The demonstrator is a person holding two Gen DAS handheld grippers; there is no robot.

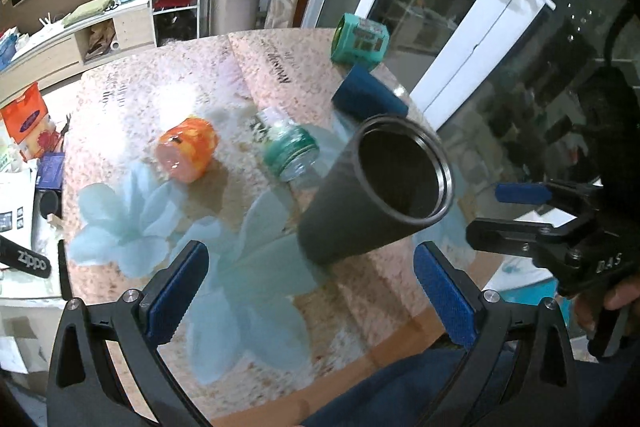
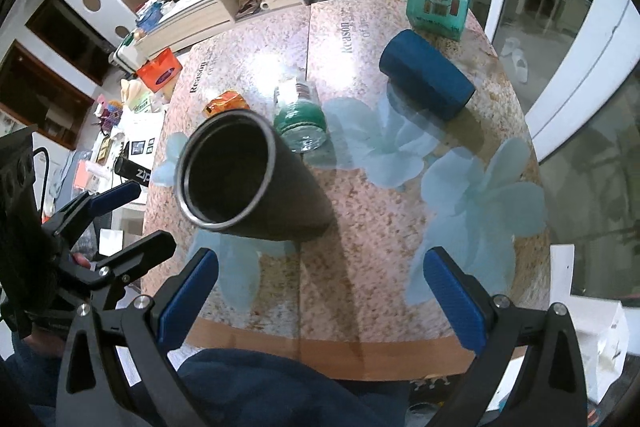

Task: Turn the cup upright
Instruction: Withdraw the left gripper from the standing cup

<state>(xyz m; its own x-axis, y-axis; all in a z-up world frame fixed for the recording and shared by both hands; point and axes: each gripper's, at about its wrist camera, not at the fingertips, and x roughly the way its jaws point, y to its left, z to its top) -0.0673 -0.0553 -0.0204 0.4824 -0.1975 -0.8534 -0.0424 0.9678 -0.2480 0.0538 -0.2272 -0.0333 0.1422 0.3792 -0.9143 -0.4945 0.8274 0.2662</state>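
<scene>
A dark grey metal cup (image 1: 360, 199) stands upright on the round table (image 1: 160, 75), its open steel-rimmed mouth up; it also shows in the right wrist view (image 2: 256, 187). My left gripper (image 1: 312, 291) is open and empty, held above the table's near edge just short of the cup. My right gripper (image 2: 320, 295) is open and empty, to the right of the cup and apart from it. The right gripper also shows at the right of the left wrist view (image 1: 500, 215), and the left gripper at the left of the right wrist view (image 2: 140, 211).
On the table stand an orange jar (image 1: 188, 151), a green-capped clear bottle (image 1: 288, 147), a dark blue cylinder on its side (image 1: 368, 95) and a teal box (image 1: 360, 41) at the far edge. A glass door is to the right, shelves and clutter to the left.
</scene>
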